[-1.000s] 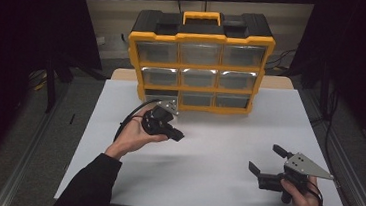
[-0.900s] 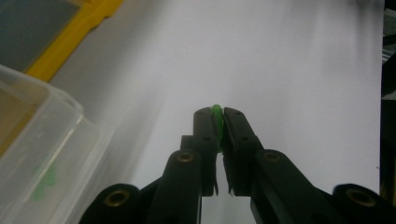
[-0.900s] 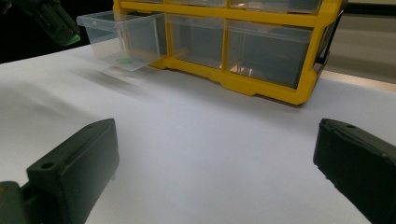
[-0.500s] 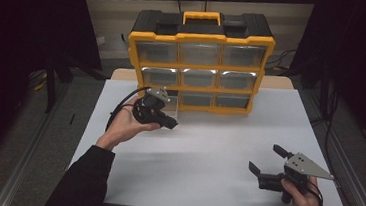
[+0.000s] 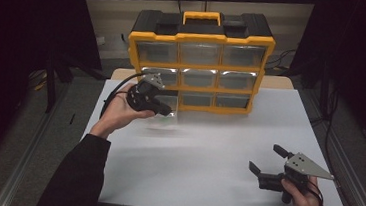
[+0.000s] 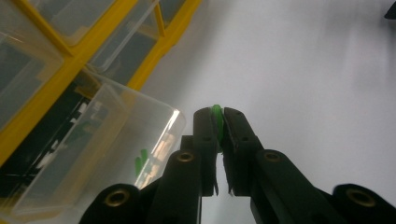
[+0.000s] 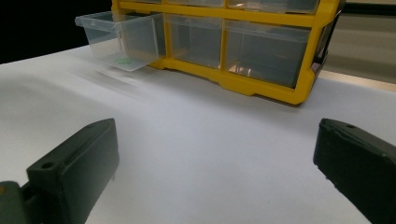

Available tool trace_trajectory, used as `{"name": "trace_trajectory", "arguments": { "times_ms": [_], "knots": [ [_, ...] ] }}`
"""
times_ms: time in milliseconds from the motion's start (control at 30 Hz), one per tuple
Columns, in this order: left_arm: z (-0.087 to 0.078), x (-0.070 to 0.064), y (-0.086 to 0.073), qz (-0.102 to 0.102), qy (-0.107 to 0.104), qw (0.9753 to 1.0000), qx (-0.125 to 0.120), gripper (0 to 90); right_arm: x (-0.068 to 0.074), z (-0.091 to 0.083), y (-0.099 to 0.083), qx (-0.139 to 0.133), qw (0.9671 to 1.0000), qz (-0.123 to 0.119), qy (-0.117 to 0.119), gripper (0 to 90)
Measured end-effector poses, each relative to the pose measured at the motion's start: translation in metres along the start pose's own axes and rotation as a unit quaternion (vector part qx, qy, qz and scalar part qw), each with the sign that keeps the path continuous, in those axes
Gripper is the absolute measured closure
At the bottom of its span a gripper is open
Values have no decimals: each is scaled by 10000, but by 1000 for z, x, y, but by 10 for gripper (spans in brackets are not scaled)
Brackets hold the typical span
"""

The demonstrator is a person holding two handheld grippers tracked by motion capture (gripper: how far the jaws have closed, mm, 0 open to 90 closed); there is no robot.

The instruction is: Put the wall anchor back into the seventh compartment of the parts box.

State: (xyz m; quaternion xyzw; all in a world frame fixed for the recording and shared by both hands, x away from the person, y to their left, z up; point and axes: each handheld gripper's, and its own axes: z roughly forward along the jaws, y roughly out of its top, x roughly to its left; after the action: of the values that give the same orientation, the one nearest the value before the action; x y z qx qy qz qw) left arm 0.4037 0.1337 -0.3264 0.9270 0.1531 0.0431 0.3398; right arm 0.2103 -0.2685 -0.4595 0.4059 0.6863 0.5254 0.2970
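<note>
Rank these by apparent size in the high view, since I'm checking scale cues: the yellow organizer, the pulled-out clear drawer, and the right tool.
1. yellow organizer, clearly largest.
2. right tool and clear drawer: they look alike; the drawer is partly hidden behind the left tool, so no ranking.

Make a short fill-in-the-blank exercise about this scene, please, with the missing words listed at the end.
1. The left tool is shut on a small piece whose colour is ____.
2. The jaws of the right tool stand ____, with nothing between them.
3. The organizer has a frame of black and ____.
4. One clear drawer is pulled out from the ____ row of the organizer.

Missing words: green; open; yellow; bottom
</note>
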Motion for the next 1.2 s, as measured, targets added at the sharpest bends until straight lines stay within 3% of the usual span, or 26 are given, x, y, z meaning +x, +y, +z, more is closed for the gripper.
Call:
{"name": "trace_trajectory", "arguments": {
  "times_ms": [267,467,600,633,667,733,800,833,900,933,967,1000,1033,1067,1100,1133,1167,1200],
  "knots": [
    [-4,11,3,88,114,9999,81,846,0,0,0,-3,10000,1,11,1],
    [-2,24,1,-203,221,9994,171,845,0,0,0,2,10000,-10,15,1],
    [0,33,1,-281,224,9989,298,846,0,0,0,1,10000,-1,7,1],
    [0,37,2,-132,227,9988,412,846,0,0,0,-6,10000,3,15,1],
    [2,37,2,-273,237,9989,311,845,0,1,0,-18,10000,9,17,1],
    [3,40,2,-337,253,9984,373,845,0,1,0,-16,10000,-1,27,1],
    [4,44,2,-273,223,9982,484,845,0,0,0,-16,10000,-1,22,1],
    [6,44,1,-419,239,9979,432,845,0,1,0,-16,10000,-1,15,0],
    [8,48,0,-430,255,9977,457,845,0,0,0,-11,10000,-6,20,0],
    [7,52,0,-263,210,9976,606,845,0,0,0,-13,10000,-4,21,0],
    [11,50,-1,-491,239,9976,424,845,0,0,0,-12,10000,-2,25,0],
    [9,53,-1,-272,243,9973,631,845,0,1,0,-15,10000,2,19,0],
    [12,51,-2,-508,254,9973,473,845,0,1,0,-15,10000,11,21,0],
    [11,54,-1,-332,239,9971,637,845,0,1,0,-14,10000,9,23,0],
    [14,53,-2,-504,313,9970,491,845,0,1,0,-12,10000,10,23,0],
    [14,57,-2,-303,309,9966,707,845,0,1,0,-15,10000,12,30,0],
    [17,54,-3,-562,356,9962,569,845,0,1,0,-16,10000,6,28,0],
    [16,59,-3,-295,333,9964,724,845,0,1,0,-18,10000,11,23,0]
  ]
}}
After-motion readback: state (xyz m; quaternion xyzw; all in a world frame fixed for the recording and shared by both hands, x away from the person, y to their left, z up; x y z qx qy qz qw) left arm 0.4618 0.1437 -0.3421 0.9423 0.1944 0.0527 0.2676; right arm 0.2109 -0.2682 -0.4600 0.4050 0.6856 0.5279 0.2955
